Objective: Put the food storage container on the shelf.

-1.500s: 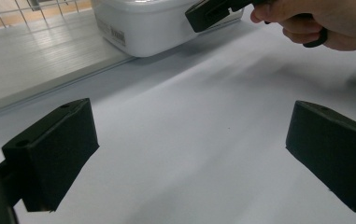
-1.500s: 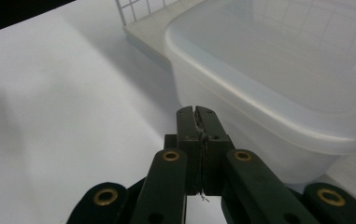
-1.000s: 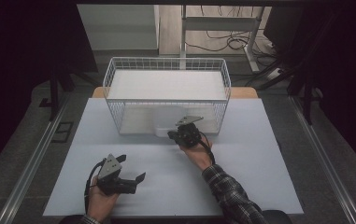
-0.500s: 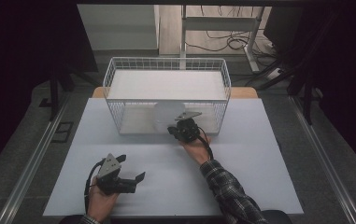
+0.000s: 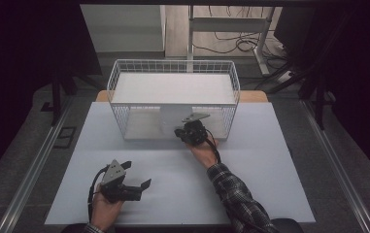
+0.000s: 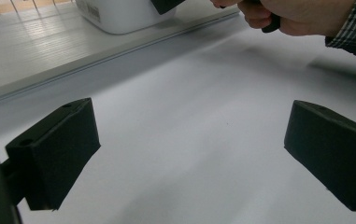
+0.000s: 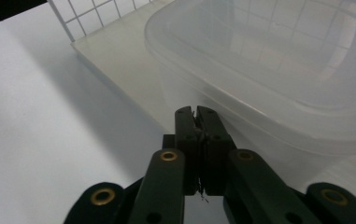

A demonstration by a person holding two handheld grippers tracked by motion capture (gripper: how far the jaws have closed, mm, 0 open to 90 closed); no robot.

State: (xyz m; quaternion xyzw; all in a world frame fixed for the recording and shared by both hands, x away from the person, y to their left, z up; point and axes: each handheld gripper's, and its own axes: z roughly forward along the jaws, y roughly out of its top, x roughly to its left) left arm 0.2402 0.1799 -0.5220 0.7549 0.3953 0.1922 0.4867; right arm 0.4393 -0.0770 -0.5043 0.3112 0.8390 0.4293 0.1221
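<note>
Two grippers from above: right gripper (image 5: 188,132) at the basket (image 5: 119,80) front, tub (image 5: 172,121) just ahead inside; left gripper (image 5: 133,178) well apart, near edge; left gripper view: jaws wide, empty, tub (image 6: 119,14) far ahead; right gripper view: jaws pinched together, holding nothing, tub (image 7: 278,60) wall just beyond the tips.

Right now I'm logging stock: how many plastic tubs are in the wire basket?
1. A clear plastic tub stands on the floor of the wire basket, near its front side, just ahead of the right tongs. The basket's lid could hide others.
</note>
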